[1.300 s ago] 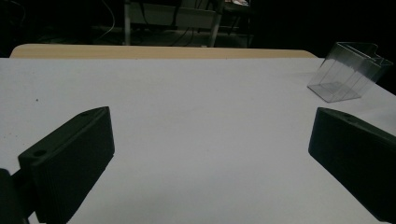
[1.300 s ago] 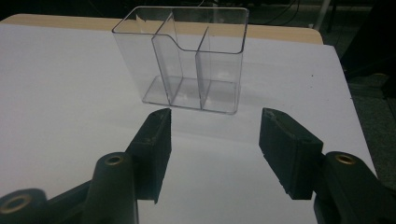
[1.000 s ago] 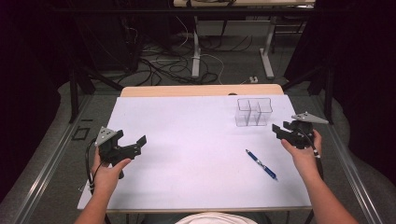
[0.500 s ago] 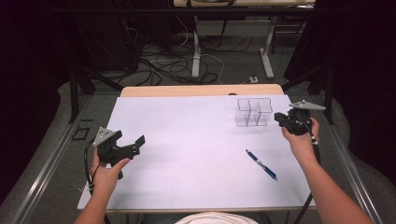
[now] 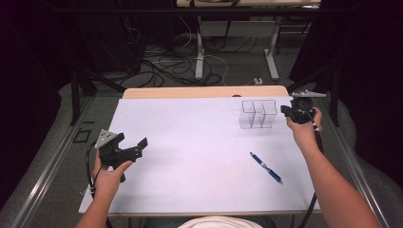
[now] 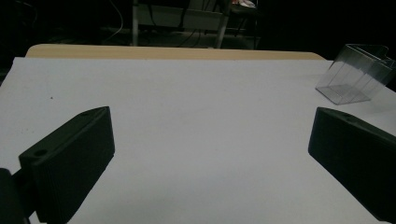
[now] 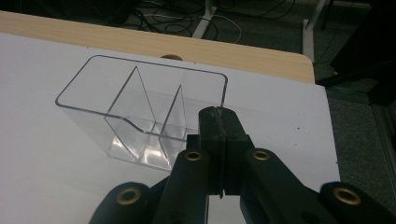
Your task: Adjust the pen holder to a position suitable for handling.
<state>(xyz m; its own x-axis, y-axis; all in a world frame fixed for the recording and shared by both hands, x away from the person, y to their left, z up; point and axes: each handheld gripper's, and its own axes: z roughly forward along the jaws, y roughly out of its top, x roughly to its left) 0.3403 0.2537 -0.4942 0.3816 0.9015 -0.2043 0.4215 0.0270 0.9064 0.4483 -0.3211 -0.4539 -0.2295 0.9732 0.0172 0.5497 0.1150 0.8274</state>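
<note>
The right gripper [image 5: 286,110] is held just beside the clear box [image 5: 258,114], at the box's right side near the far right corner of the table [image 5: 190,190]. Its jaws have just been closing and are now pressed tight together, with nothing seen between them. In the right gripper view the shut tips [image 7: 218,122] are seen just in front of the near wall of the clear box [image 7: 140,107], which stands upright and has empty little rooms inside. Whether the tips touch the wall cannot be told.

It looks as if the box is about to be nudged or steadied. For that, a slow, soft push is needed, so the light box is not tipped over.

The left gripper [image 5: 130,149] is held wide open and empty over the left side of the table. A blue pen [image 5: 266,167] lies well apart from the box, closer to the person. Lots of bare white room is left in the middle. The table's far edge and right edge are close to the box, so little room is left there.
</note>
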